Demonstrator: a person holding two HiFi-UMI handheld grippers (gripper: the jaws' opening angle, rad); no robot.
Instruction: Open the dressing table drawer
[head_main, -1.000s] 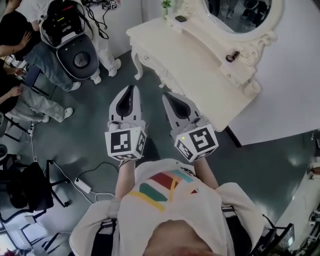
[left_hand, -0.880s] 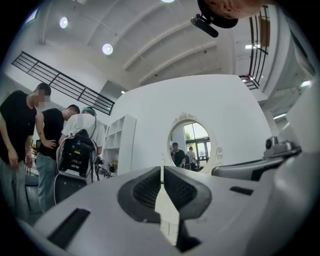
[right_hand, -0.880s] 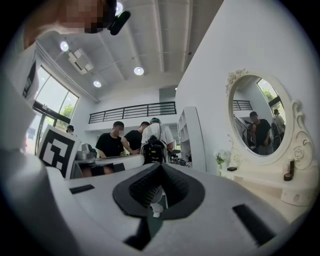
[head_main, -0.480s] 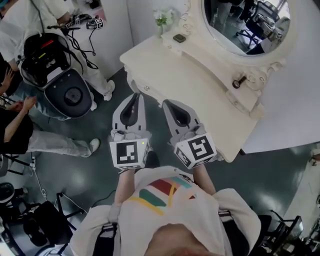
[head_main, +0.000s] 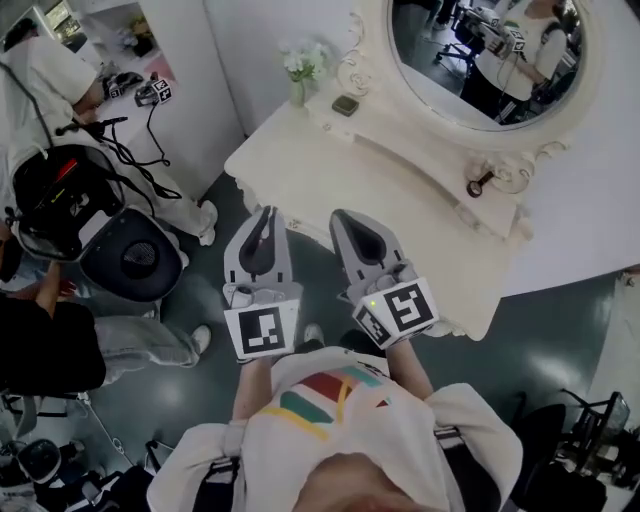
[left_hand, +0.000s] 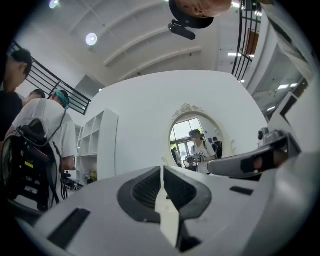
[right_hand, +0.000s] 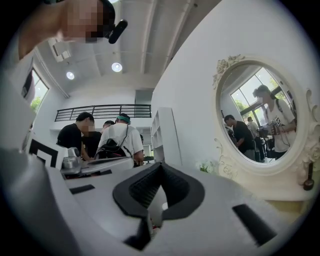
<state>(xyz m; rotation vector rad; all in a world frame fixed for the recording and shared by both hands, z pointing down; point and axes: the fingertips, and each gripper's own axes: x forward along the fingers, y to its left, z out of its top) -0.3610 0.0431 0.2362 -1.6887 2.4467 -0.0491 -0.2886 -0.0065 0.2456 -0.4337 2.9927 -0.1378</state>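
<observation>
The cream dressing table (head_main: 400, 200) stands against the wall under an oval mirror (head_main: 480, 50). In the head view its front edge runs diagonally just right of my grippers; the drawer fronts below it are hidden. My left gripper (head_main: 266, 212) and right gripper (head_main: 343, 216) are held side by side over the dark floor, short of the table's near corner, both shut and empty. In the left gripper view the left gripper (left_hand: 162, 167) points toward the mirror (left_hand: 195, 145) on the wall. The right gripper (right_hand: 160, 165) has the mirror (right_hand: 260, 115) to its right.
On the tabletop are a vase of flowers (head_main: 303, 65), a small dark box (head_main: 346, 104) and a dark item (head_main: 480, 183) by the mirror base. A person in white with a backpack (head_main: 60, 190) and a round device (head_main: 130, 260) are at the left. White shelves (left_hand: 97, 145) stand beyond.
Both grippers and I have moved toward the dressing table; its near corner now lies just ahead of the tips and more of the mirror shows. Both grippers stay shut.
</observation>
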